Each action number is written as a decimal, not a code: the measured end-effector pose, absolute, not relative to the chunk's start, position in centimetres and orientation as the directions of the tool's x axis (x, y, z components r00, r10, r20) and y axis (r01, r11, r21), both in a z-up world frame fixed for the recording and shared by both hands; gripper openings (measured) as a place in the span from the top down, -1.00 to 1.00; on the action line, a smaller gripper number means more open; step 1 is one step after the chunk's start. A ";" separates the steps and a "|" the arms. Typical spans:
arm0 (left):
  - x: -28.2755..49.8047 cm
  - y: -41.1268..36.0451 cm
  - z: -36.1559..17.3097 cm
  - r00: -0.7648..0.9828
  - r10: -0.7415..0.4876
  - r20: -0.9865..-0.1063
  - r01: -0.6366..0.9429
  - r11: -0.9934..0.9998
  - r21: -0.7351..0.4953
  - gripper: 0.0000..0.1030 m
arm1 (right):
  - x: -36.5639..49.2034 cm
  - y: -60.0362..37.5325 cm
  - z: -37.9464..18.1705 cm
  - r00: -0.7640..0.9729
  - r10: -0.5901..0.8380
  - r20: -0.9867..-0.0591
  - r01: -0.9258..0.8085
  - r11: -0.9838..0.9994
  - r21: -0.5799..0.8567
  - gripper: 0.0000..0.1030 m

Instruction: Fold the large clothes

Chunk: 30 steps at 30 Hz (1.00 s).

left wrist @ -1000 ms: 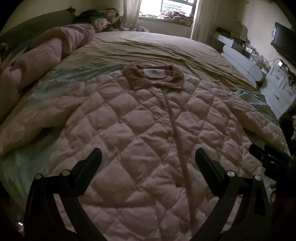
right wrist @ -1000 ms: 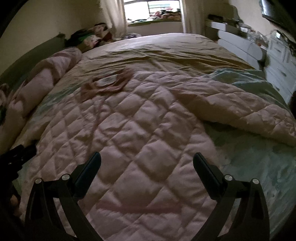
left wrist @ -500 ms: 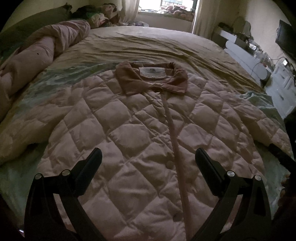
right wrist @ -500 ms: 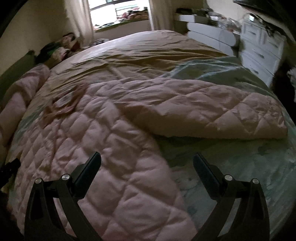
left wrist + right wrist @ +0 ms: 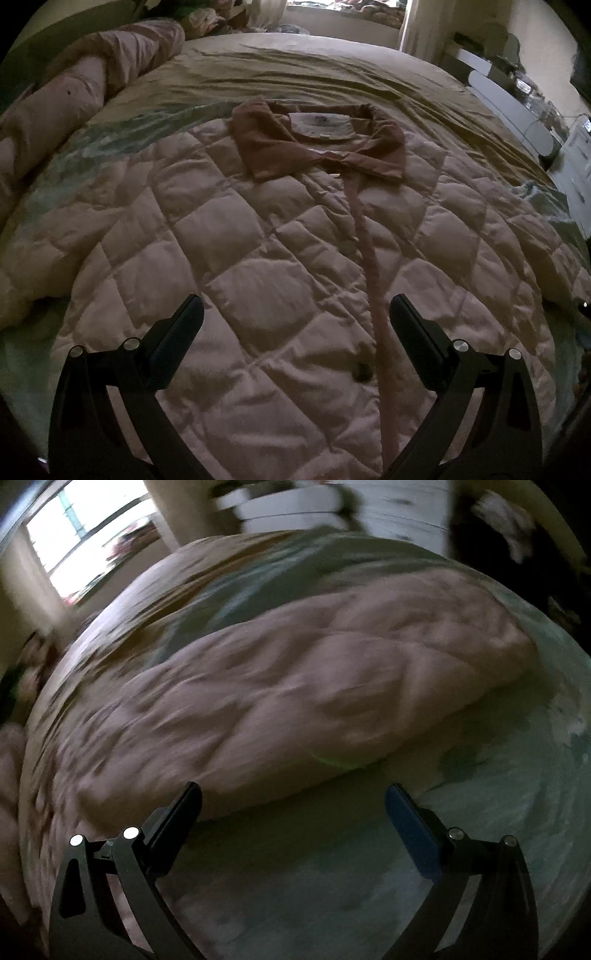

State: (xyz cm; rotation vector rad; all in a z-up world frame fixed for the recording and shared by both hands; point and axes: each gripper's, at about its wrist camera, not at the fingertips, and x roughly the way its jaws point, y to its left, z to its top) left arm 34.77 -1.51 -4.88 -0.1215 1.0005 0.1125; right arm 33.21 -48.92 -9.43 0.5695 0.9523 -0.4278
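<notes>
**Right gripper swung out to the sleeve; nothing gripped yet**

Swinging rightward over the last second, the right gripper (image 5: pixel 293 805) left the jacket's body and faced its outstretched sleeve (image 5: pixel 332 672), its view smeared by motion. Meanwhile the left gripper (image 5: pixel 297 317) had closed in on the quilted pink jacket (image 5: pixel 258 258), which lay face up and spread flat on the bed (image 5: pixel 332 74), collar (image 5: pixel 317 147) far from the camera. Both pairs of tongs stood wide apart and held nothing. Folding had likely not begun; the sleeve looked like the first target. Only the left view showed collar, placket and a button (image 5: pixel 364 371); only the right showed the sleeve's far end on the pale green sheet (image 5: pixel 480 812).
</notes>
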 end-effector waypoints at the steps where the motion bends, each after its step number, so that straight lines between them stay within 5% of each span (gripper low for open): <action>1: 35.0 -1.4 -4.9 0.534 0.042 -0.845 -0.153 0.987 -0.048 -0.83 | 33.1 -50.1 -9.8 0.515 -0.095 -0.852 0.597 0.753 0.277 -0.92; 11: 37.0 0.0 -3.6 0.535 0.050 -0.844 -0.193 0.979 -0.064 -0.83 | 33.8 -59.4 -11.9 0.572 -0.104 -0.814 0.727 0.523 0.445 -0.84; 13: 36.9 0.3 -3.0 0.541 0.050 -0.839 -0.197 0.978 -0.070 -0.83 | 33.5 -60.8 -11.8 0.583 -0.141 -0.800 0.748 0.478 0.461 -0.10; 15: 36.8 0.7 -2.3 0.546 0.043 -0.836 -0.199 0.977 -0.079 -0.83 | 33.3 -61.4 -11.1 0.633 -0.139 -0.762 0.719 0.471 0.511 0.36; 18: 36.5 1.2 -0.8 0.564 0.055 -0.824 -0.201 0.977 -0.072 -0.83 | 33.6 -60.8 -8.4 0.707 -0.133 -0.695 0.645 0.526 0.555 0.58; 30: 35.7 2.8 5.2 0.629 0.051 -0.776 -0.182 0.980 -0.083 -0.83 | 37.5 -50.2 6.3 0.896 0.044 -0.442 0.204 0.843 0.497 0.71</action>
